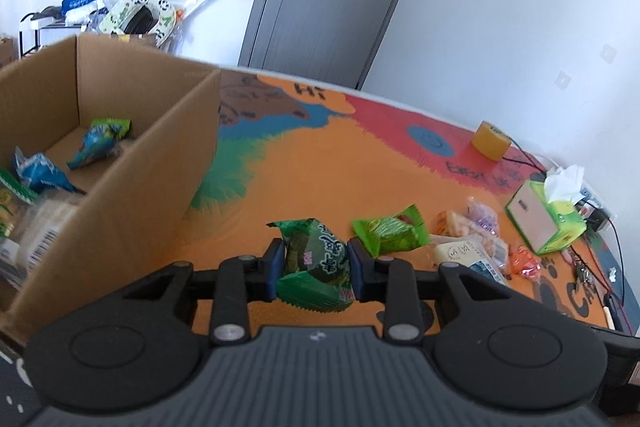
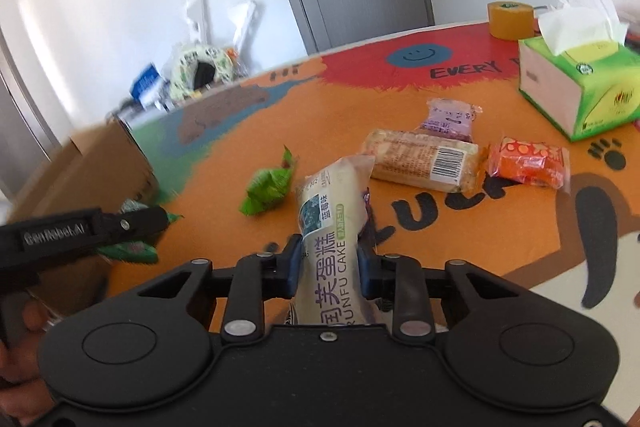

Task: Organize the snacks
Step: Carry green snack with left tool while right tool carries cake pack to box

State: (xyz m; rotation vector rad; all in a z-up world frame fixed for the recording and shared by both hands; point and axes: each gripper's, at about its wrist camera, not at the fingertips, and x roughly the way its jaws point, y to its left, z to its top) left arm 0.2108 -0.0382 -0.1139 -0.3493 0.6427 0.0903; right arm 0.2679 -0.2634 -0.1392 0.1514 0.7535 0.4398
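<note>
My left gripper (image 1: 316, 263) is shut on a dark green snack packet (image 1: 316, 267), held above the orange mat just right of the cardboard box (image 1: 132, 187). Blue and green packets (image 1: 100, 143) lie inside the box. My right gripper (image 2: 328, 267) is shut on a white cake packet (image 2: 332, 227) printed "RUNFU CAKE", which sticks forward and up between the pads. The left gripper (image 2: 132, 227) with its green packet also shows at the left of the right wrist view. A light green packet (image 2: 268, 187) lies on the mat ahead of it.
On the mat lie a long beige biscuit pack (image 2: 420, 159), a purple packet (image 2: 450, 121) and an orange packet (image 2: 528, 163). A green tissue box (image 2: 576, 87) and a tape roll (image 2: 510, 19) stand at the far right. Cables (image 1: 616, 267) run along the table's right edge.
</note>
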